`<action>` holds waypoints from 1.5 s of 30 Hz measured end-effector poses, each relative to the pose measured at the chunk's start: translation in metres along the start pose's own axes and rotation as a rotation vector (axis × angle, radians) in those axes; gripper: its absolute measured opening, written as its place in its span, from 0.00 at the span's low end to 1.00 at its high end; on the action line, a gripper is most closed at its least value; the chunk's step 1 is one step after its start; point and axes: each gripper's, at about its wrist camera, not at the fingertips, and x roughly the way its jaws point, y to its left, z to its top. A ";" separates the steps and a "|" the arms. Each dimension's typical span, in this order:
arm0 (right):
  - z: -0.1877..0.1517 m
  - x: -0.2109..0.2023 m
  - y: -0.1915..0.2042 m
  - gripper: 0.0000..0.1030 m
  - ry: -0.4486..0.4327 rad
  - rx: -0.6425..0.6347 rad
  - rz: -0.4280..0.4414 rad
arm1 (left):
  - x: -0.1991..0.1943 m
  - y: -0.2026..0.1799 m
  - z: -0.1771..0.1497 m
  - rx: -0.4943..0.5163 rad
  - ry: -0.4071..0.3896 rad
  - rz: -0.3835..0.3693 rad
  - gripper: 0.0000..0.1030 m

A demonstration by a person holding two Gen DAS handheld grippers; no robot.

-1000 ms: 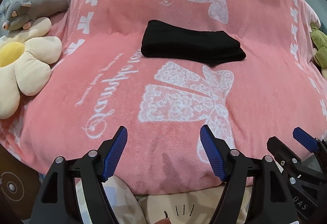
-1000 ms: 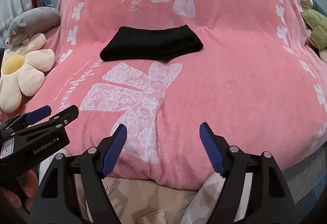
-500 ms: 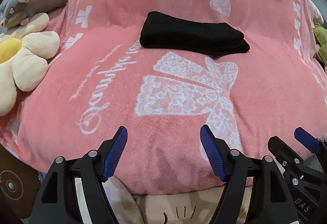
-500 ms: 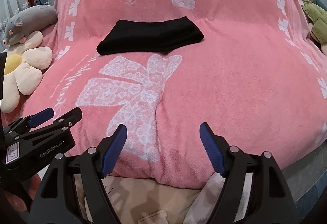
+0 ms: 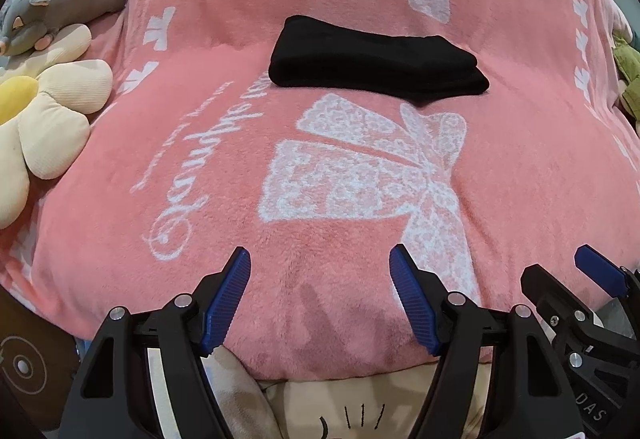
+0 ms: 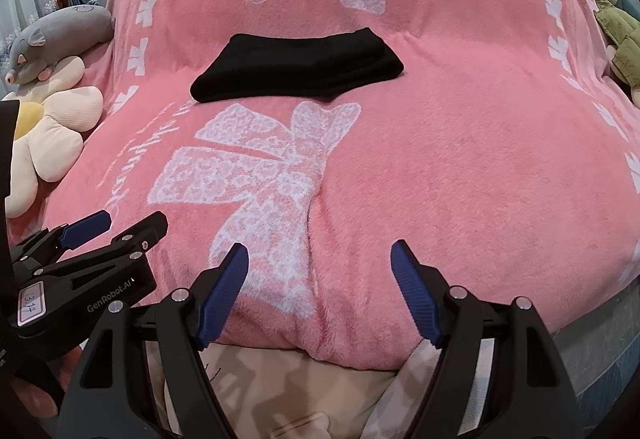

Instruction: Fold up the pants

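Observation:
The black pants (image 5: 376, 63) lie folded into a compact rectangle on the pink blanket (image 5: 520, 179), in the middle of the bed; they also show in the right wrist view (image 6: 298, 67). My left gripper (image 5: 320, 291) is open and empty, held near the bed's front edge, well short of the pants. My right gripper (image 6: 320, 291) is open and empty too, beside the left one. The right gripper shows at the lower right of the left wrist view (image 5: 568, 279), and the left gripper at the lower left of the right wrist view (image 6: 120, 225).
A cream flower cushion (image 5: 44, 127) and a grey plush mouse (image 5: 60, 3) lie at the bed's left edge. A green plush (image 6: 620, 39) sits at the right edge. A cream printed pillow (image 5: 360, 411) lies under the grippers below the blanket's front edge.
Both grippers have drawn slightly back and down from the bed, so the folded pants sit a little higher in view. The pants have not moved. Both grippers stay open.

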 end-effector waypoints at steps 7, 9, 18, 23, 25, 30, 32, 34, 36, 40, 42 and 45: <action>0.000 0.001 -0.002 0.69 0.004 0.001 -0.001 | 0.000 -0.001 0.000 0.001 0.004 -0.004 0.66; 0.000 0.001 -0.002 0.69 0.003 0.000 -0.002 | 0.000 0.000 -0.001 0.003 0.004 -0.006 0.66; -0.001 0.004 0.000 0.69 0.006 -0.001 -0.001 | 0.002 -0.001 -0.001 0.002 0.008 -0.010 0.66; 0.000 0.005 -0.001 0.69 0.008 -0.003 0.004 | 0.002 -0.001 -0.001 0.005 0.008 -0.017 0.66; 0.000 0.004 0.000 0.69 0.007 -0.001 0.000 | 0.002 -0.001 -0.001 0.006 0.007 -0.017 0.66; -0.001 0.006 -0.001 0.69 0.009 0.001 0.001 | 0.004 -0.002 0.000 0.010 0.011 -0.021 0.66; -0.002 0.007 -0.001 0.69 0.012 0.002 -0.001 | 0.004 -0.003 -0.001 0.014 0.012 -0.021 0.66; -0.002 0.007 -0.002 0.69 0.010 0.002 -0.002 | 0.005 -0.003 -0.001 0.014 0.011 -0.022 0.66; -0.002 0.007 -0.002 0.69 0.011 0.001 -0.003 | 0.005 -0.003 -0.001 0.014 0.012 -0.020 0.66; -0.004 0.009 -0.002 0.69 0.014 0.001 -0.004 | 0.006 -0.005 -0.003 0.019 0.017 -0.022 0.66; -0.004 0.009 -0.002 0.69 0.013 0.002 -0.008 | 0.007 -0.004 -0.004 0.017 0.027 -0.032 0.66; -0.005 0.009 -0.004 0.69 0.013 0.003 -0.007 | 0.009 -0.004 -0.005 0.013 0.035 -0.032 0.66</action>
